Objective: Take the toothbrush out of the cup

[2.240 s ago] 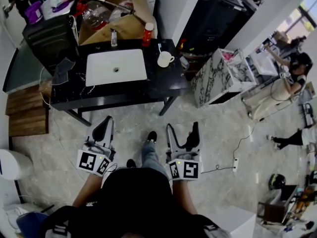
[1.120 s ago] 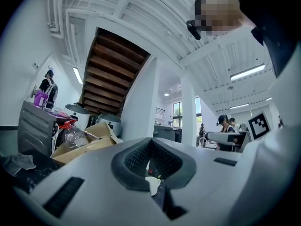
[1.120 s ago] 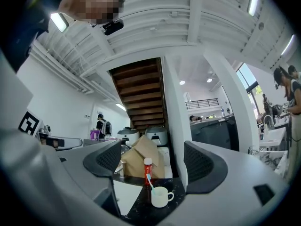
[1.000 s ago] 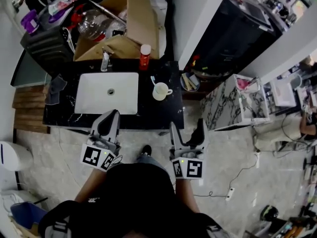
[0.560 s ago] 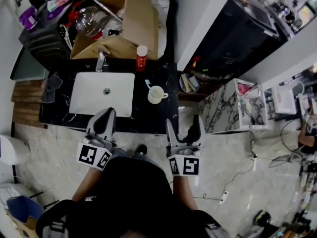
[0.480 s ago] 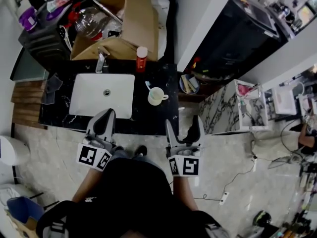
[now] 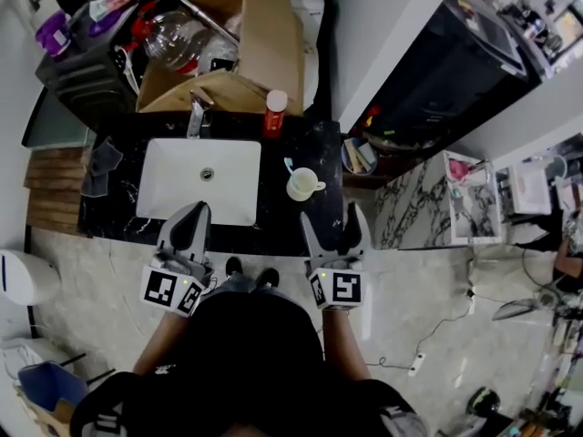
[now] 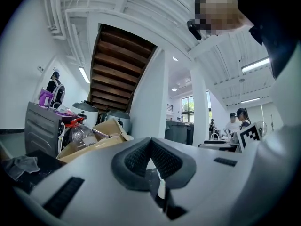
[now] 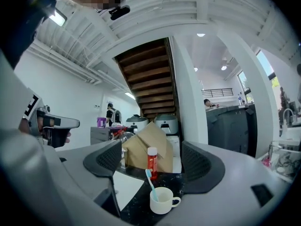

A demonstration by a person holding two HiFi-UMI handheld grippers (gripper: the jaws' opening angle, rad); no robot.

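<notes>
A white cup (image 7: 302, 186) stands on the black counter (image 7: 301, 144), to the right of the white sink (image 7: 200, 180). A toothbrush with a blue head (image 7: 290, 166) leans in it. In the right gripper view the cup (image 9: 163, 200) and toothbrush (image 9: 150, 182) sit straight ahead, between the jaws but beyond them. My right gripper (image 7: 332, 222) is open at the counter's front edge, just short of the cup, holding nothing. My left gripper (image 7: 191, 218) is shut and empty at the sink's near edge; its pads (image 8: 141, 157) meet in its own view.
A red bottle (image 7: 274, 114) and a faucet (image 7: 199, 115) stand behind the sink. A cardboard box (image 7: 239, 39) with a plastic bottle sits beyond. A white pillar (image 7: 383, 25) rises to the right. A bowl of small items (image 7: 357, 156) is at the counter's right end.
The person has stepped up to the counter, so sink and cup are nearer. The right gripper has come forward to the counter edge in front of the cup. Neither gripper's state changed.
</notes>
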